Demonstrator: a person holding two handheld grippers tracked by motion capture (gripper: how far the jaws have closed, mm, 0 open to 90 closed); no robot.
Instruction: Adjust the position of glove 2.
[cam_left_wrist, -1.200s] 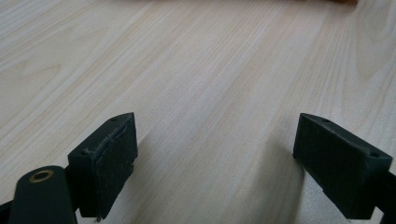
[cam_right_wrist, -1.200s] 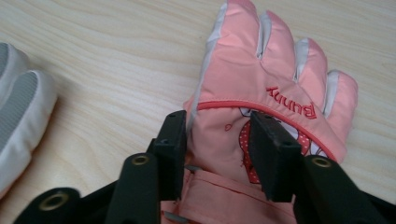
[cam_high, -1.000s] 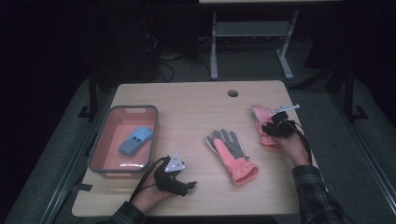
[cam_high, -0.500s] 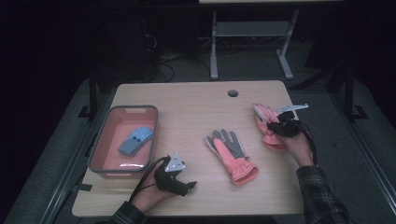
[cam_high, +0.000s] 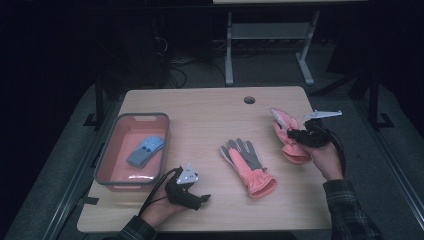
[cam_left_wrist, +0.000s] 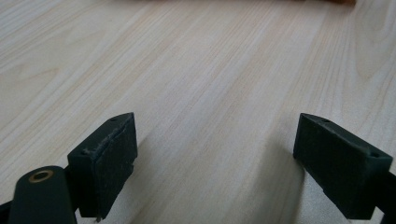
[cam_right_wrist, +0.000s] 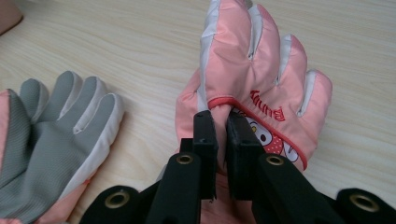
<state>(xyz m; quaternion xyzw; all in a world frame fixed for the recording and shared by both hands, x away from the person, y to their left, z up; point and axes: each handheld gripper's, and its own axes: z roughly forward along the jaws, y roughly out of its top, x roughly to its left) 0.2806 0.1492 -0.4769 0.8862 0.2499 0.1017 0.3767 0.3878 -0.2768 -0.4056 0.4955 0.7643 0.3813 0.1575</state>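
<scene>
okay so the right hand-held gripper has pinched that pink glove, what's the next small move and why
Probably carry the pink glove left toward the red bin: the right hand-held gripper is shut on its fabric, and the bin already holds a blue item.

Puffy pink padded glove (cam_right_wrist: 261, 88) with white finger sides and a bunny print – pinched, fingers pointing up off the table.

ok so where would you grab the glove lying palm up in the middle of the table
Take the grey-palmed glove at its puffy pink cuff, coming straight down from above. It lies flat with the cuff toward the person, and that gathered end is the thickest part, so jaws can likely pinch a fold there. The open left gripper sits nearest; the right gripper is already shut on the pink glove.
</scene>
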